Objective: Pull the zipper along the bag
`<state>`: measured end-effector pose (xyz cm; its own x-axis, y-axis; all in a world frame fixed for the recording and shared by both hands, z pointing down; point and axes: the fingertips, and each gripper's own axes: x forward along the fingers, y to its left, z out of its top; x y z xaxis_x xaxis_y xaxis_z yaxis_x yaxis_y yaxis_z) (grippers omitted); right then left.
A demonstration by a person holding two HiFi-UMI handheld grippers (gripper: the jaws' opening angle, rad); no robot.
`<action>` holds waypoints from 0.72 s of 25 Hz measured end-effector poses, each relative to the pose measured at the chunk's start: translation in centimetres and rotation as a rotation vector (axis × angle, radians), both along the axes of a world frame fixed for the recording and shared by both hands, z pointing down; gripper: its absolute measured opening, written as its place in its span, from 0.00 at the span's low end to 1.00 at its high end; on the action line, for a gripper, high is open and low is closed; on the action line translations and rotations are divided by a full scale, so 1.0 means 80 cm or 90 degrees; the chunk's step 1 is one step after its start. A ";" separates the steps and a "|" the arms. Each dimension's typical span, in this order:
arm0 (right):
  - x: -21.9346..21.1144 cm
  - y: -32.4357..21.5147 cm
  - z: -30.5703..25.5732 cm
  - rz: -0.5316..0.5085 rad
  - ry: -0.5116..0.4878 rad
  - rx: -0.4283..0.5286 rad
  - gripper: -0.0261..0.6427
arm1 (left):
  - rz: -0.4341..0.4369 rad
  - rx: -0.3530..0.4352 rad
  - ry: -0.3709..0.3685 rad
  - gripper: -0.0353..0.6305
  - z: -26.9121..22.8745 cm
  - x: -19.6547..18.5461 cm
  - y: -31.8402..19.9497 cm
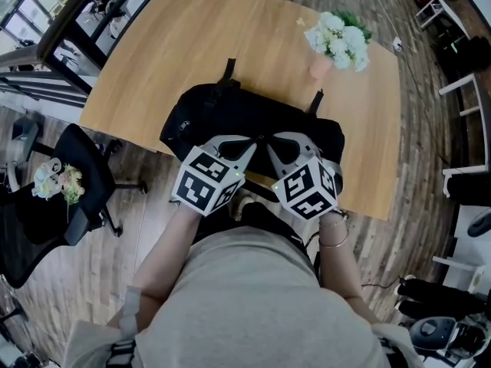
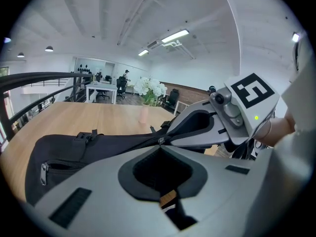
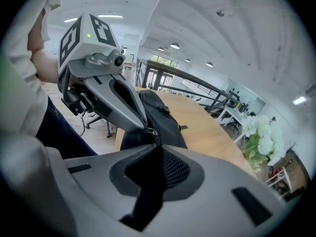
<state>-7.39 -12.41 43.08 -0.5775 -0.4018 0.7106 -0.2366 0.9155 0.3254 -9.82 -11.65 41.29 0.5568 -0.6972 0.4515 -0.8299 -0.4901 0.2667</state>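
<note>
A black bag [image 1: 230, 117] lies on the wooden table [image 1: 192, 37] near its front edge. Both grippers meet tip to tip at the bag's near side. My left gripper [image 1: 255, 140] is shut, pinching black bag fabric beside the zipper [image 2: 159, 143]. A small metal zipper slider [image 3: 150, 131] shows right at the tips. My right gripper [image 1: 268, 140] has its jaws closed on a black strip at that slider, which looks like the zipper pull [image 3: 157, 138]. In the left gripper view the right gripper [image 2: 166, 137] touches the same spot.
A vase of white flowers [image 1: 337, 41] stands on the table behind the bag at the right. A black office chair [image 1: 77, 175] is on the floor to the left. A black railing [image 3: 197, 80] runs beyond the table.
</note>
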 end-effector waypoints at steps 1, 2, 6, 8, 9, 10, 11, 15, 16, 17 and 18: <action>0.001 0.000 0.000 0.002 -0.004 -0.003 0.10 | -0.005 -0.002 0.001 0.08 0.002 -0.004 0.000; 0.002 0.000 0.001 0.005 -0.008 -0.006 0.10 | -0.011 -0.004 0.001 0.08 0.003 -0.008 0.001; 0.006 -0.002 0.000 0.018 -0.027 -0.021 0.10 | -0.043 -0.005 0.002 0.08 0.006 -0.025 0.003; 0.008 -0.004 -0.002 0.028 -0.036 -0.029 0.10 | -0.059 -0.005 0.001 0.08 0.005 -0.035 0.004; 0.008 -0.005 -0.003 0.031 -0.040 -0.032 0.10 | -0.066 -0.005 0.002 0.08 0.005 -0.040 0.005; 0.007 -0.006 -0.004 0.032 -0.043 -0.034 0.10 | -0.074 -0.005 0.002 0.08 0.004 -0.045 0.006; 0.007 -0.007 -0.005 0.035 -0.045 -0.035 0.10 | -0.082 -0.004 0.000 0.08 0.004 -0.051 0.006; 0.006 -0.013 -0.007 0.049 -0.055 -0.039 0.09 | -0.108 -0.001 -0.004 0.08 0.002 -0.074 0.007; 0.006 -0.014 -0.007 0.051 -0.058 -0.040 0.09 | -0.112 0.000 -0.004 0.08 0.002 -0.080 0.008; 0.005 -0.015 -0.006 0.054 -0.061 -0.041 0.09 | -0.115 0.000 -0.004 0.08 0.003 -0.085 0.008; 0.005 -0.016 -0.006 0.057 -0.064 -0.042 0.09 | -0.118 0.000 -0.005 0.08 0.003 -0.089 0.009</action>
